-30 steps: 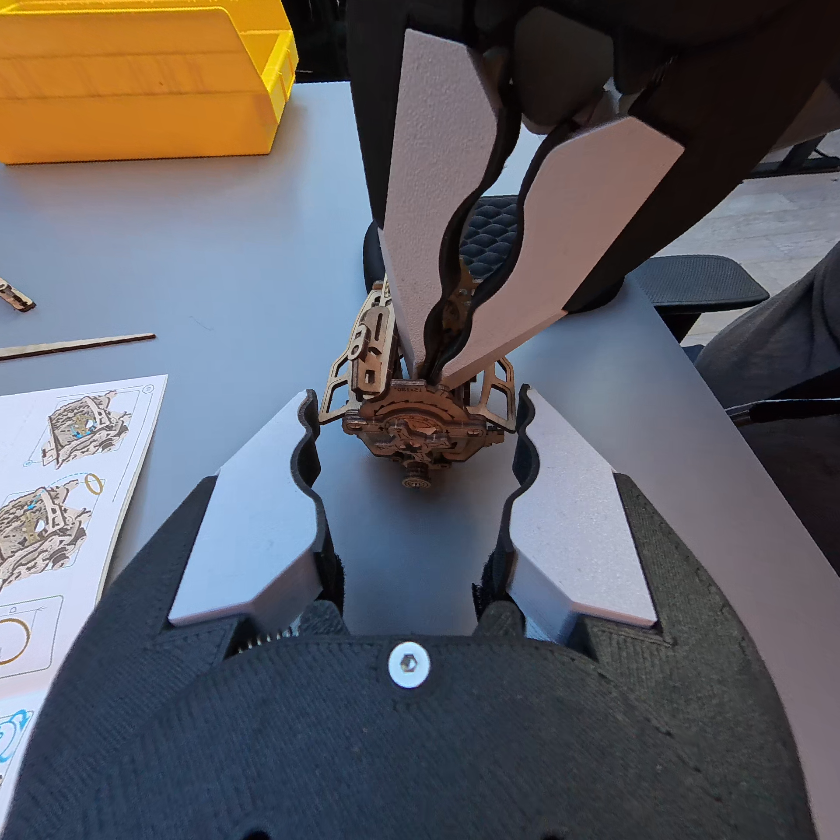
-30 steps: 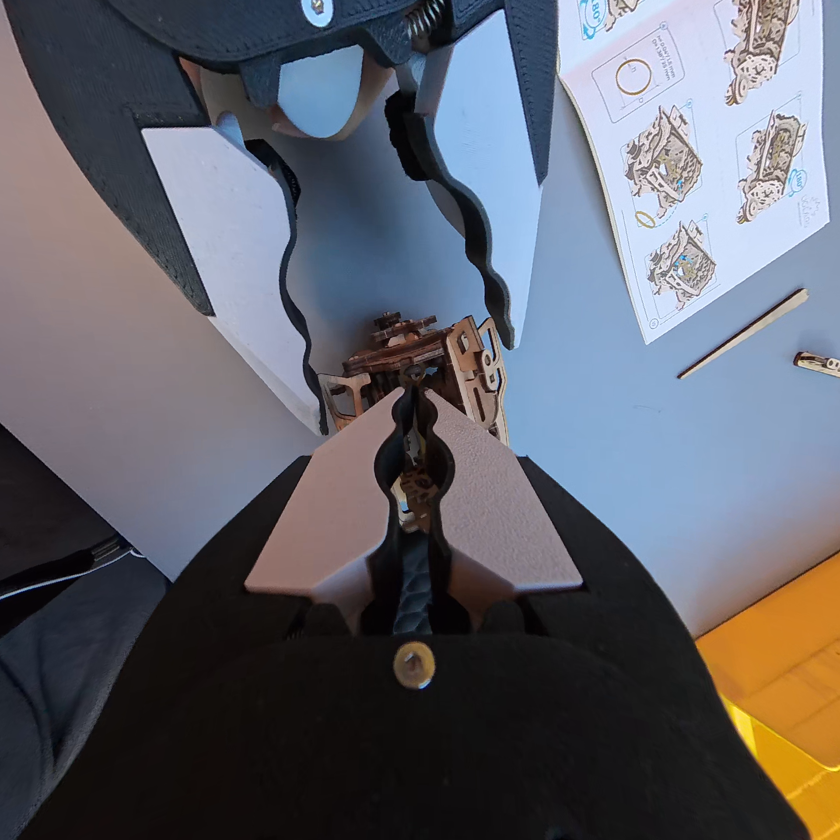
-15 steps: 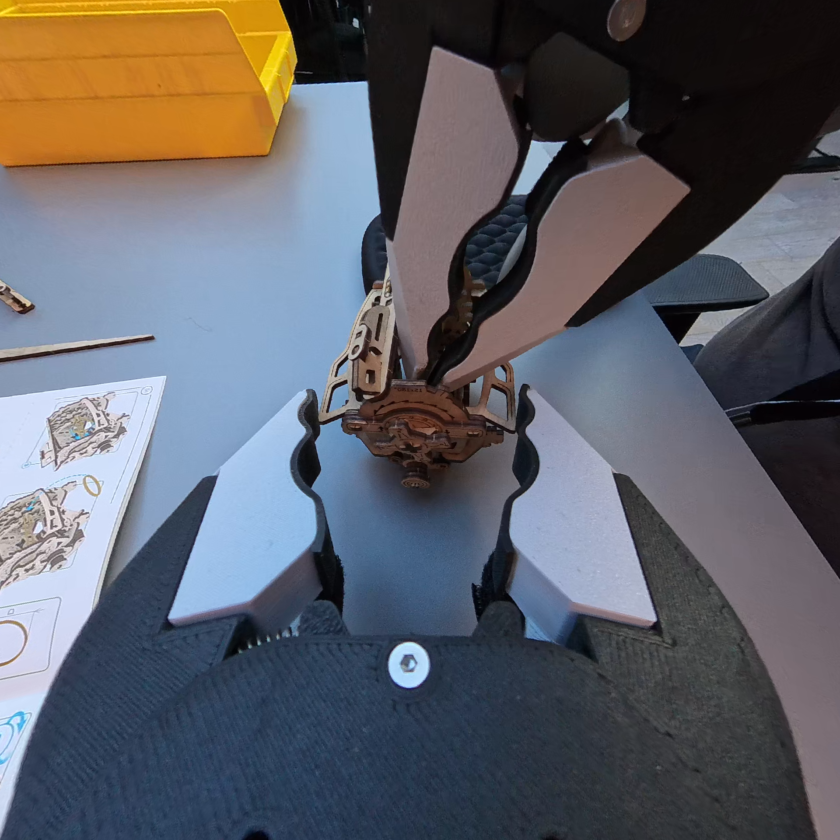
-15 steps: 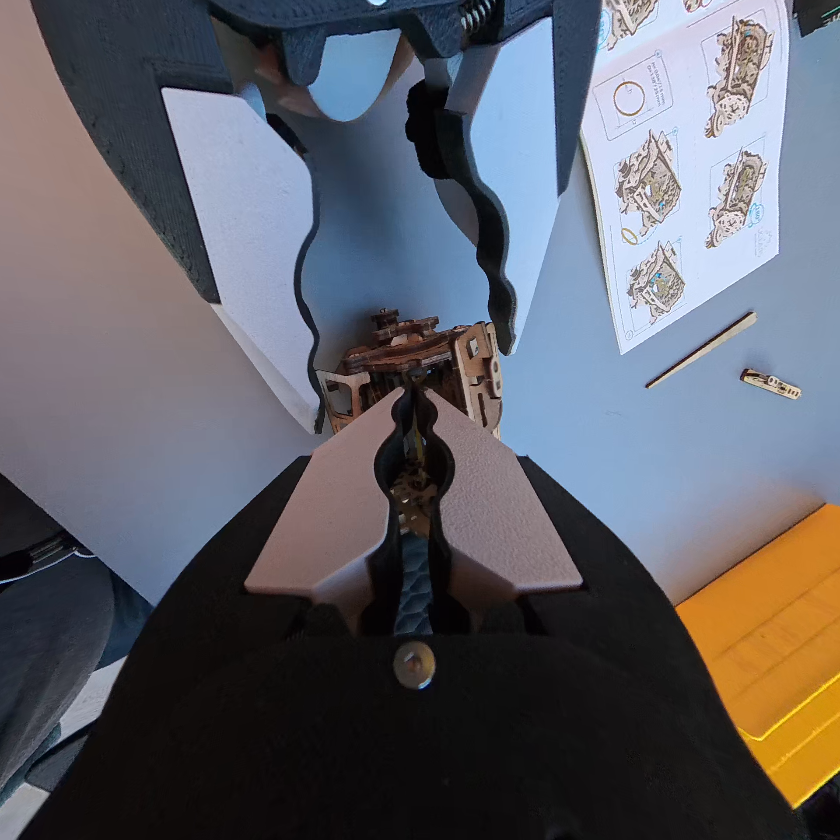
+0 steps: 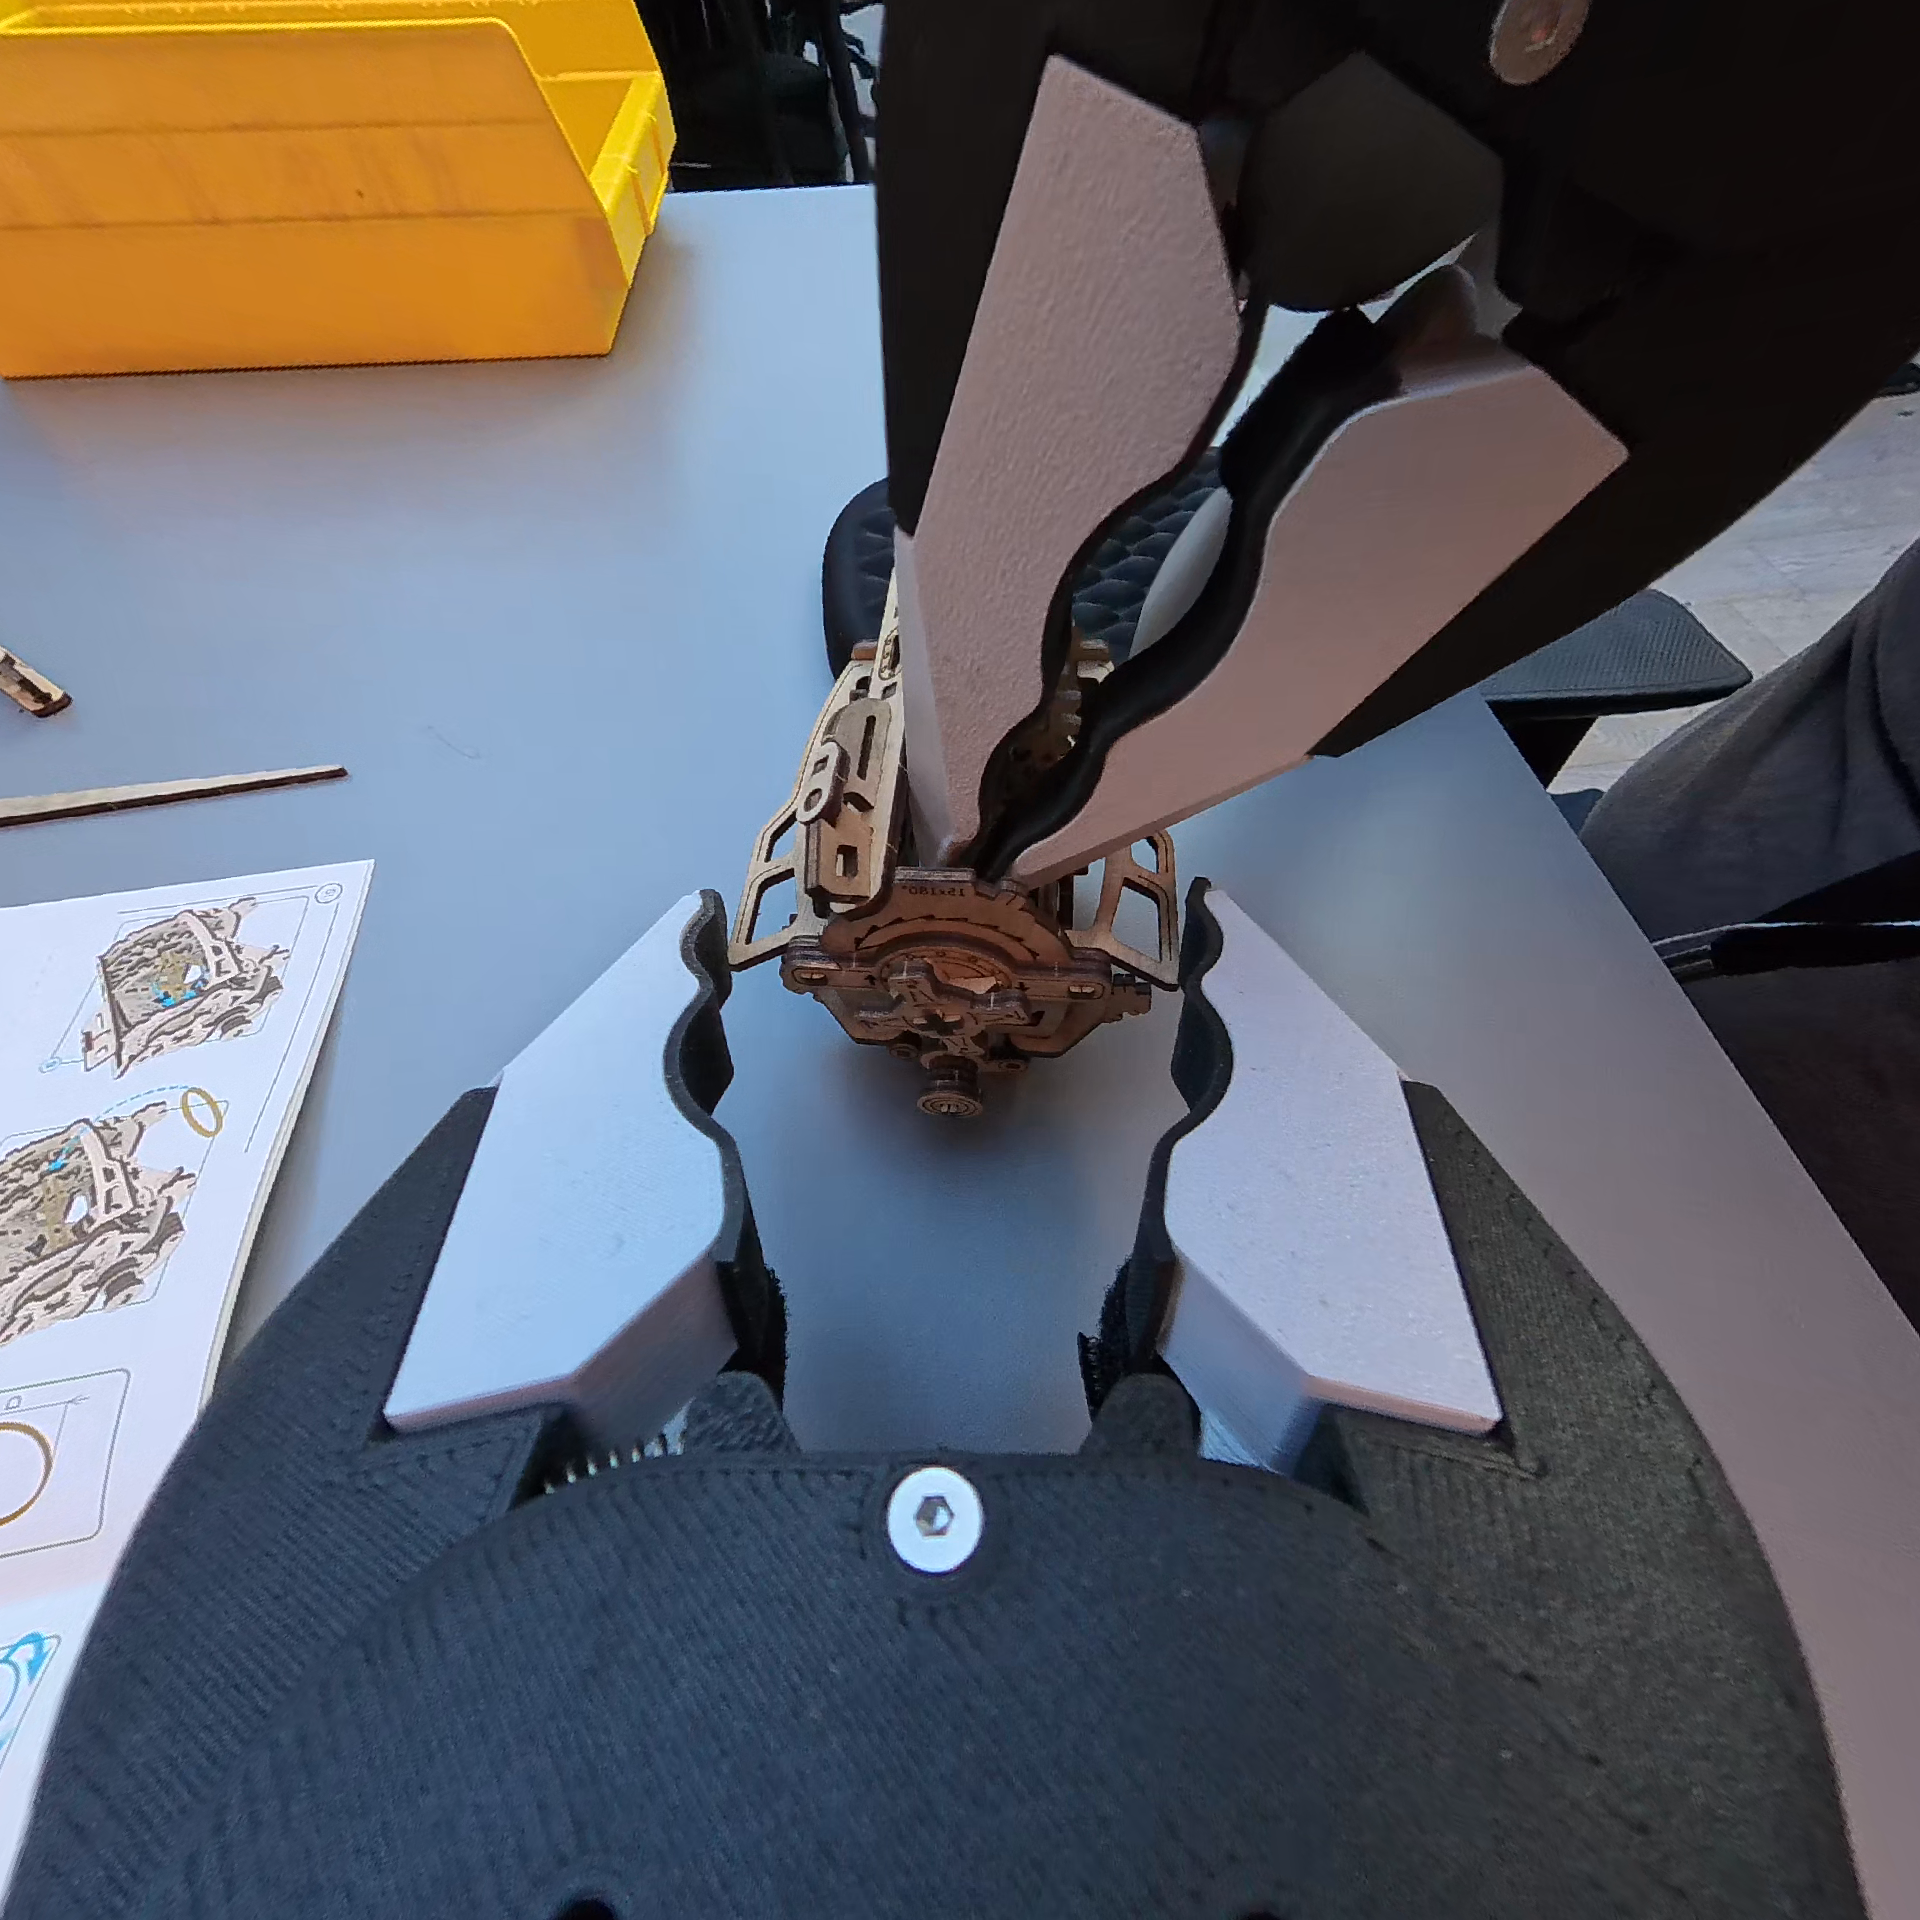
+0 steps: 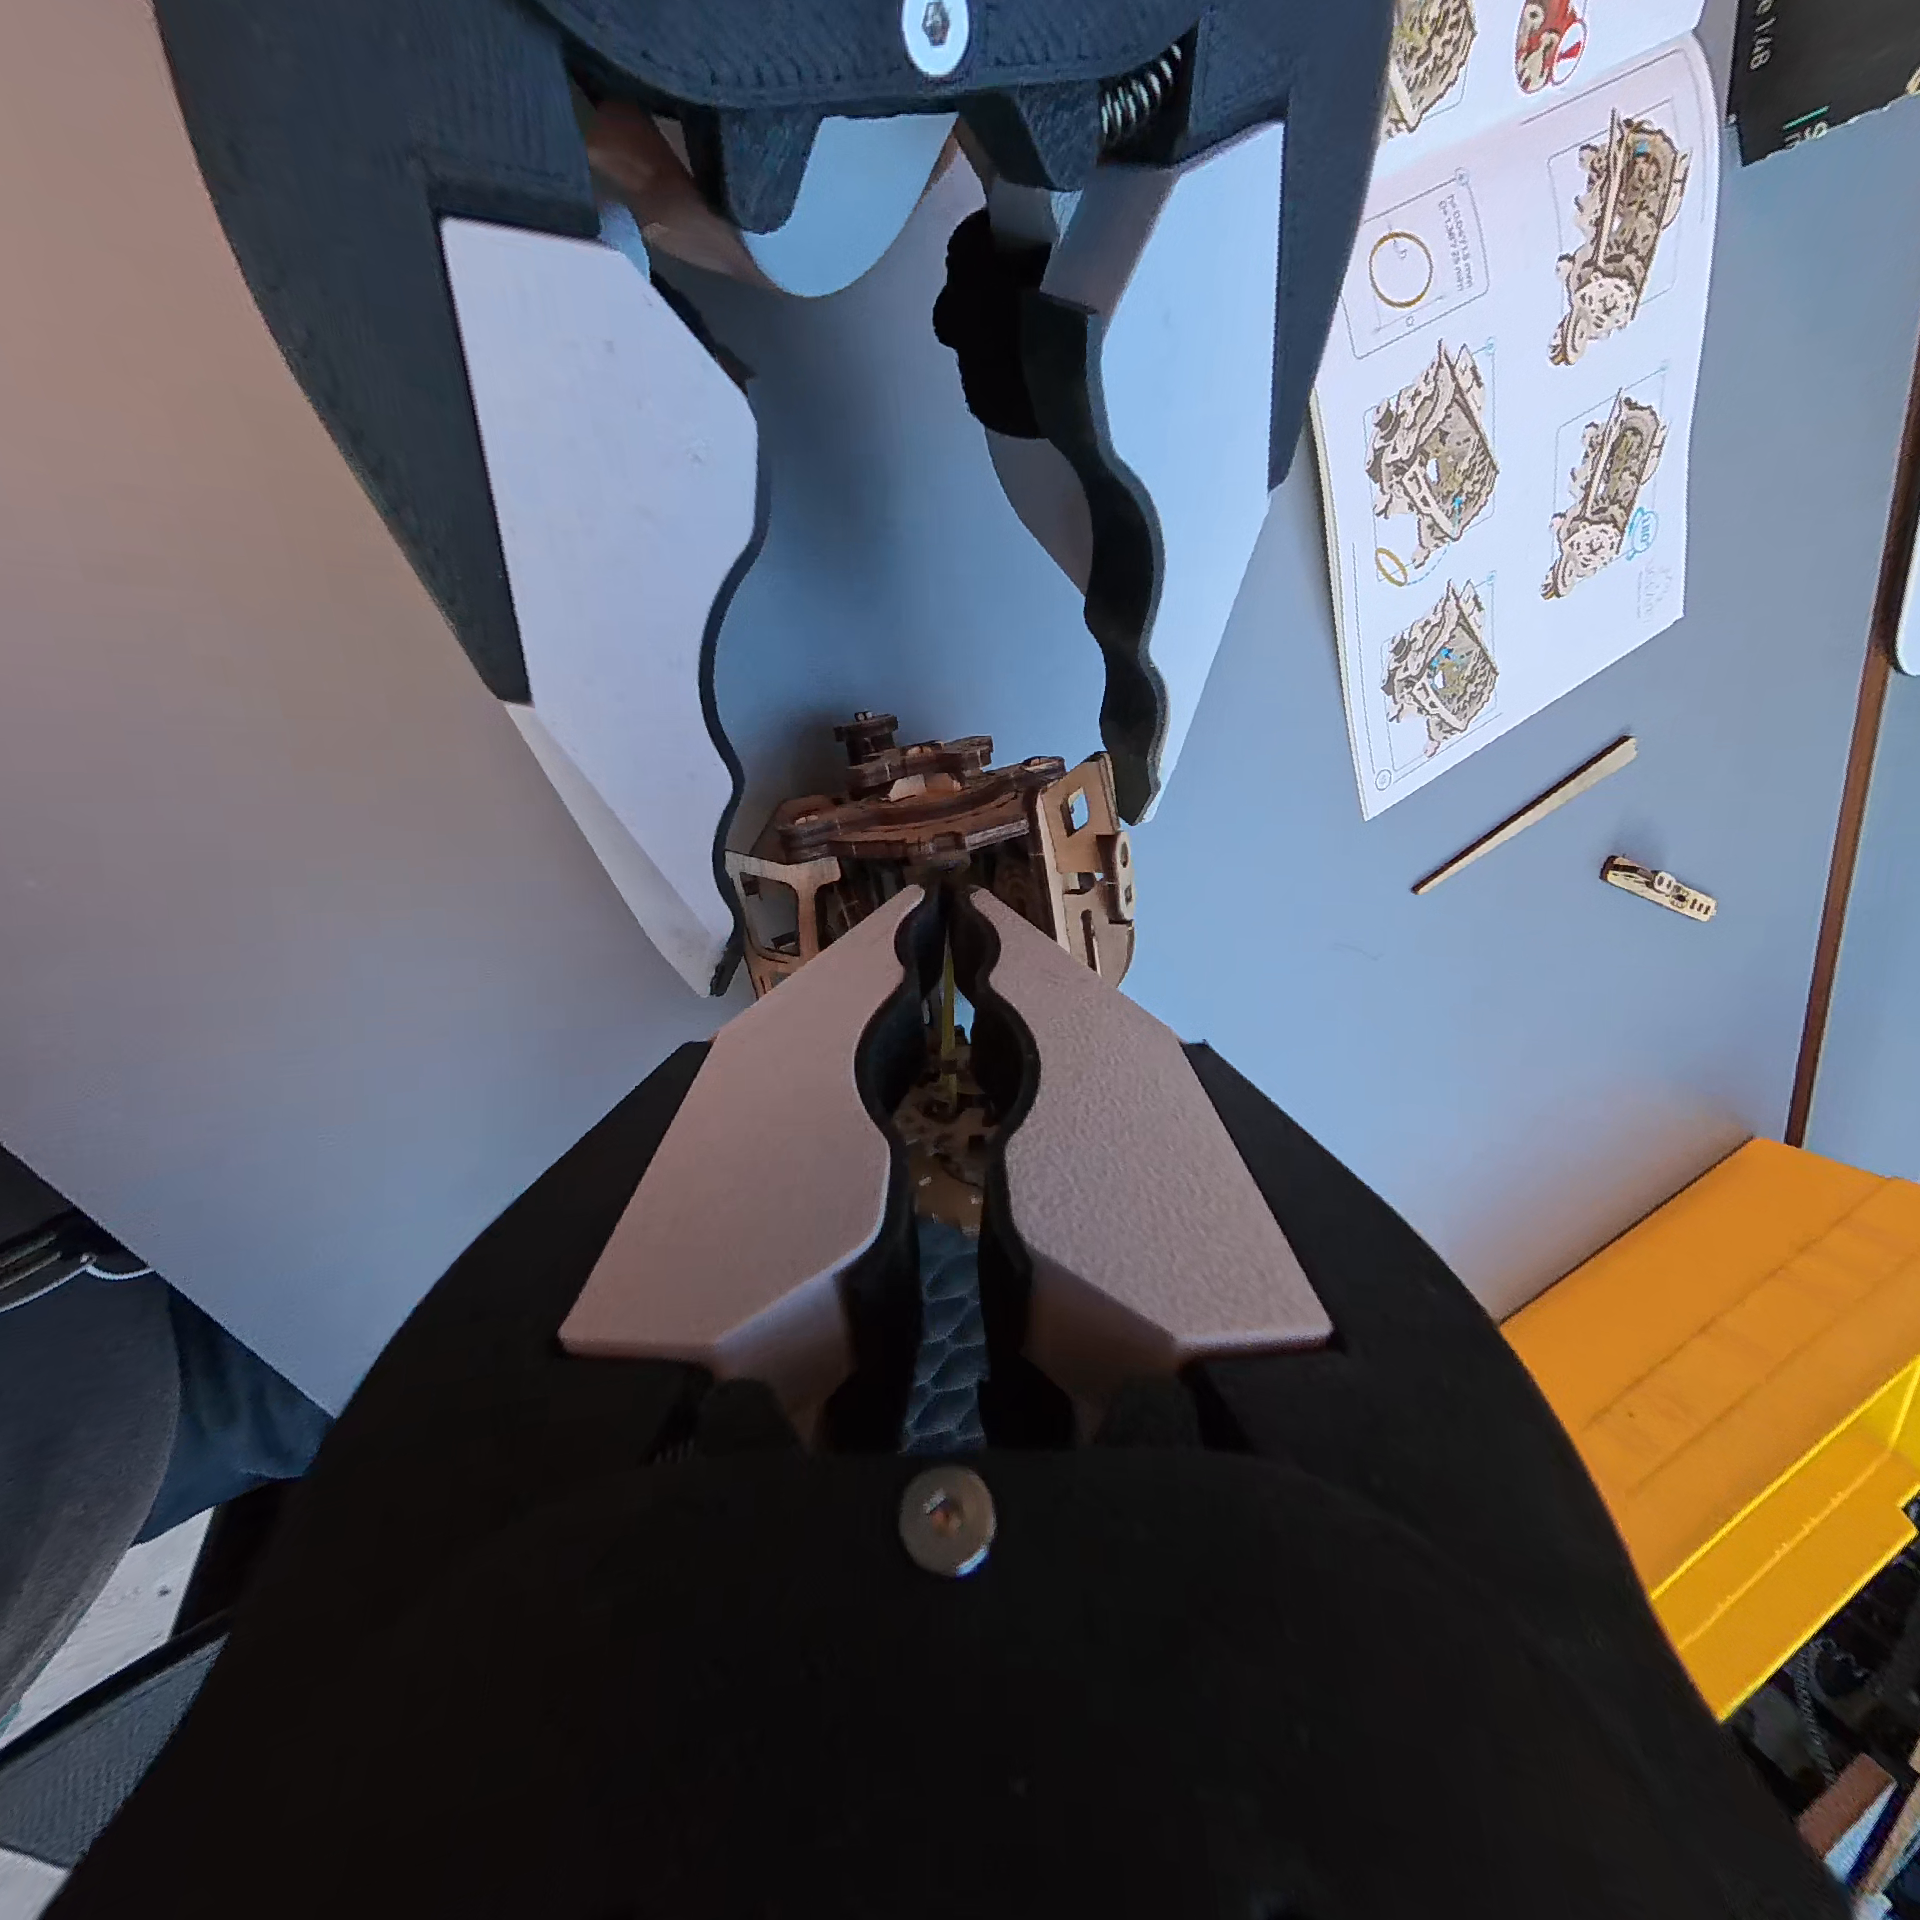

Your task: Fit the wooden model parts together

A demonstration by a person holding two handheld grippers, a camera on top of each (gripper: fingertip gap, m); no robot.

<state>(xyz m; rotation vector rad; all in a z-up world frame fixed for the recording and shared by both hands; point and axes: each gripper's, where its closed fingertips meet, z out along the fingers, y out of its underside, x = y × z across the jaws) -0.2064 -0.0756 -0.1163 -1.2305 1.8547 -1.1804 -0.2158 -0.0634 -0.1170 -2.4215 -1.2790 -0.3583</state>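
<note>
Reaching down from above, my right gripper [image 5: 982,857] has its fingers pinched nearly together on something thin at the top of the wooden model [image 5: 951,961]; in the right wrist view a slim yellowish strand [image 6: 948,1013] runs between the closed tips, but I cannot tell just what they clamp. My left gripper [image 5: 951,940] is spread wide, its fingers flanking the model on either side, just beside it without clearly touching. The model stands on the grey table [image 5: 499,582], near the edge. Off to my left lie the instruction sheet [image 5: 156,1091], a thin wooden strip [image 5: 166,795] and a small wooden piece [image 5: 31,686]. The yellow bin [image 5: 312,197] sits at the far corner; its inside is hidden from me.
</note>
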